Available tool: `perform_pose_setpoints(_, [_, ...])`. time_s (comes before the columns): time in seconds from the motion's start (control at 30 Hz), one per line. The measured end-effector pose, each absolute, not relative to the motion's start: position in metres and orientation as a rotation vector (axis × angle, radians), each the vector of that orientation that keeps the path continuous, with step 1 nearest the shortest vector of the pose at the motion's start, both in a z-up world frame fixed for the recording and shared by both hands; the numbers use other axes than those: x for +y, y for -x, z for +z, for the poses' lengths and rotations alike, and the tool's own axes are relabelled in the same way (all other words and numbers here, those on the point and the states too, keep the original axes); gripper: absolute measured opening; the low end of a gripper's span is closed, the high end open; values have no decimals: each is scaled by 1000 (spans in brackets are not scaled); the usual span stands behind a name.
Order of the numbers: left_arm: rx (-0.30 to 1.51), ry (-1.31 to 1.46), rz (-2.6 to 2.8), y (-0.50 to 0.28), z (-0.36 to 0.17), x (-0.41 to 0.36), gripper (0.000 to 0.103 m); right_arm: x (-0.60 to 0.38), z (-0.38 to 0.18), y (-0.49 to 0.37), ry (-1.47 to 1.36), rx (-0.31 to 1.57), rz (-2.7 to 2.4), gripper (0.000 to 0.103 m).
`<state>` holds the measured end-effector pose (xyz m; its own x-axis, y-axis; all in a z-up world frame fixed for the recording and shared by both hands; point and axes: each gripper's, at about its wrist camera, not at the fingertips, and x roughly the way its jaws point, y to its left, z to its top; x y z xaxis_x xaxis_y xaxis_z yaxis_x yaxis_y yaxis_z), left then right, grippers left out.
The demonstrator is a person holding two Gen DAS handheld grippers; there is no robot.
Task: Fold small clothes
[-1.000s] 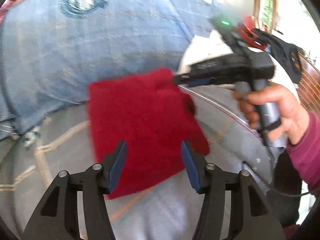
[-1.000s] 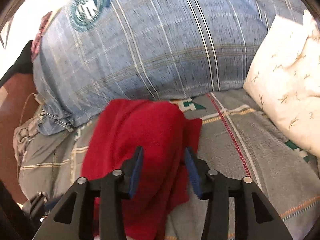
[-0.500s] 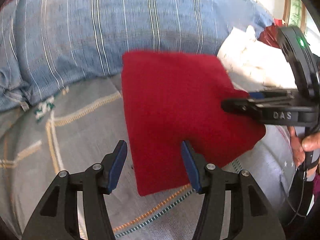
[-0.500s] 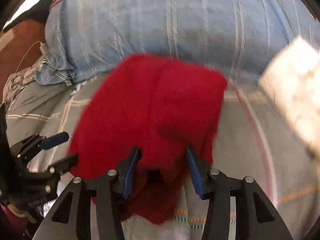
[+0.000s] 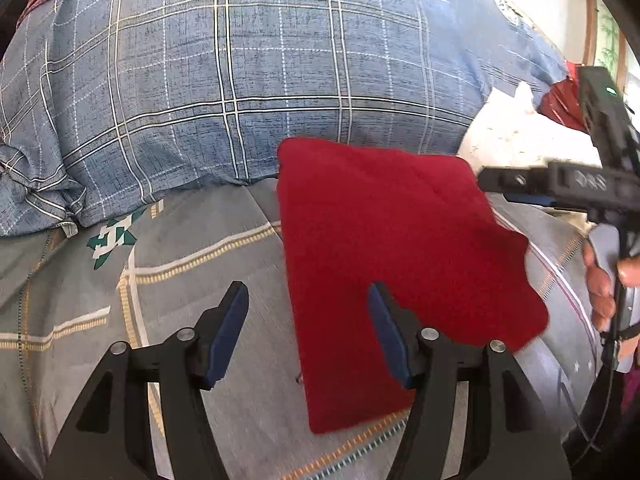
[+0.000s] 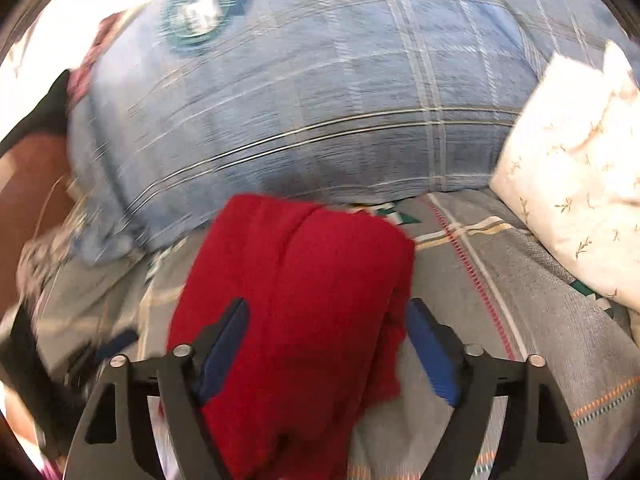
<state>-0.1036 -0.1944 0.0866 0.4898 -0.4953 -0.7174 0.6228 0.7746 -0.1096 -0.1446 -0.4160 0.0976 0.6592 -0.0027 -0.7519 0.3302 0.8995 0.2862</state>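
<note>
Red cloth (image 5: 400, 248) flat on grey bedspread (image 5: 192, 264), left claw (image 5: 308, 330) opening over its edge, blue checked pillow (image 5: 240, 80) behind

Bulky plaid pillow (image 5: 248, 92) close behind

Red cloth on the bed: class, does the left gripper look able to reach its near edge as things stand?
Probably yes. The left gripper, jaws opening, hangs just over the red cloth, with nothing between them; the right gripper stands off at the far corner.

Red garment (image 5: 392, 248) now lies flat on the bedsheet (image 5: 192, 264), apparently released. Right gripper (image 6: 326, 344) jaws opening around it; left gripper (image 5: 308, 336) jaws opening, lower.
</note>
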Motion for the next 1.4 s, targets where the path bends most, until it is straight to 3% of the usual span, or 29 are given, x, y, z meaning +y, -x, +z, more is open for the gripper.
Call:
perform_pose_setpoints(0.1, [831,-169,-667,95,79,-201,61,-427,77,122,-481,897,-213,77])
perform_pose_setpoints(0.2, [841,-159,-667,92,74,-206,63,-429,63,110,-476,908,-208,40])
perform_pose_setpoints(0.3, [834,-172,-662,93,73,-210,66,-426,73,111,-431,854,-225,22])
perform_pose_setpoints(0.37, [830,-175,-665,92,73,-210,68,-421,81,113,-374,833,-229,17])
perform_pose_setpoints(0.6, [842,-146,-678,89,69,-211,74,-435,59,119,-401,857,-254,16])
perform_pose_setpoints(0.67, [844,-148,-677,88,70,-211,74,-438,67,126,-440,834,-247,24])
perform_pose_setpoints(0.7, [845,-151,-677,88,70,-211,74,-440,69,128,-461,827,-245,34])
perform_pose_setpoints(0.73, [849,-148,-678,87,71,-211,74,-442,71,132,-485,822,-247,57])
perform_pose_setpoints(0.8, [861,-126,-692,83,73,-209,74,-443,75,140,-525,805,-224,81])
perform_pose_setpoints(1.13, [1023,102,-808,45,55,-207,74,-447,40,146,-660,850,-87,87])
perform_pose_setpoints(1.27, [1037,113,-849,46,48,-215,76,-444,36,139,-634,815,-52,84])
perform_pose_setpoints(1.4, [1065,128,-866,47,43,-222,76,-434,41,135,-573,805,-29,53])
